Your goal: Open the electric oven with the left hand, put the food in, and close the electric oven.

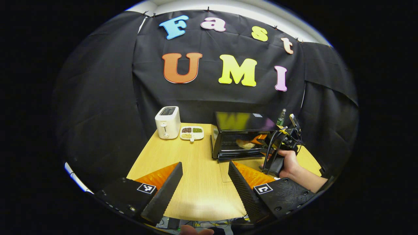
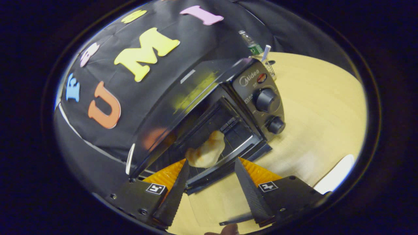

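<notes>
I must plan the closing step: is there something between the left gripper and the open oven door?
Nothing visible blocks it. In the left gripper view, bare table lies between the open left gripper and the oven. The right gripper is at the oven's right front; the food sits inside.

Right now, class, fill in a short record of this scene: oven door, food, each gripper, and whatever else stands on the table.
oven door: open, on the electric oven
food: pale bread piece lying on the rack inside
left gripper: open, holding nothing, over the wooden table
right gripper: open, empty, in front of the oven mouth
also on table: white toaster, divided dish of grains, bottle behind the oven
</notes>
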Motion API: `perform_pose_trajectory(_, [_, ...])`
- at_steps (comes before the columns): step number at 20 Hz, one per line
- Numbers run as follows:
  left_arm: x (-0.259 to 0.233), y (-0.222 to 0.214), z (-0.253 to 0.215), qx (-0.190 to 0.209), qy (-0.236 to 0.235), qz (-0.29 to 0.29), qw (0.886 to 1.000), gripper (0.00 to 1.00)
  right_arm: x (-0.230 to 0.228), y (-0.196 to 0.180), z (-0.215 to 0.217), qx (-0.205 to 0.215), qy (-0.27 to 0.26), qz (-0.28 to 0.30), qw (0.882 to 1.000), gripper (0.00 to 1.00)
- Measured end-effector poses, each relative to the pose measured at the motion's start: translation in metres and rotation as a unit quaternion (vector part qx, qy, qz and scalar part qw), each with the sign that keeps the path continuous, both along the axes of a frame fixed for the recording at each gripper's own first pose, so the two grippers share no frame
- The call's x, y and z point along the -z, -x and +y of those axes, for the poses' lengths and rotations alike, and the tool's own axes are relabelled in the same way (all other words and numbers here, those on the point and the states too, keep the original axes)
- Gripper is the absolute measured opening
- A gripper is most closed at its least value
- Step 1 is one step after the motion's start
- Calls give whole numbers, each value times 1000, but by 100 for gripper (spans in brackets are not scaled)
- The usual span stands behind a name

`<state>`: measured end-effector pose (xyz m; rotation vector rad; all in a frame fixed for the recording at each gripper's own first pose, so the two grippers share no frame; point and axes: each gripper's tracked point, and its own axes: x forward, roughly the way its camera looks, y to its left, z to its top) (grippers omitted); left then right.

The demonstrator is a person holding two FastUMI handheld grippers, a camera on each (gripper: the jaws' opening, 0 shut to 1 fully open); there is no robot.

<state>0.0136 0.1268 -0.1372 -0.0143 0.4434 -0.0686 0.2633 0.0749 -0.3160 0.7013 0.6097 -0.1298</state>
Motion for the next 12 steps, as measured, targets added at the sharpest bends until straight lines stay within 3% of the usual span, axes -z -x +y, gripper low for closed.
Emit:
perform_pose_trajectory(7, [19,-4,-28,3,26,-11,1000,93,-50,106,-12,-81,144,20,986,83])
perform_pose_trajectory(9, [24,-6,-34,2,28,-13,1000,93,-68,131,-21,-92,178,15,980,92])
perform_pose_trajectory(12, [37,-10,-42,0,33,-8,999,93,-100,158,-40,-95,235,-8,967,93])
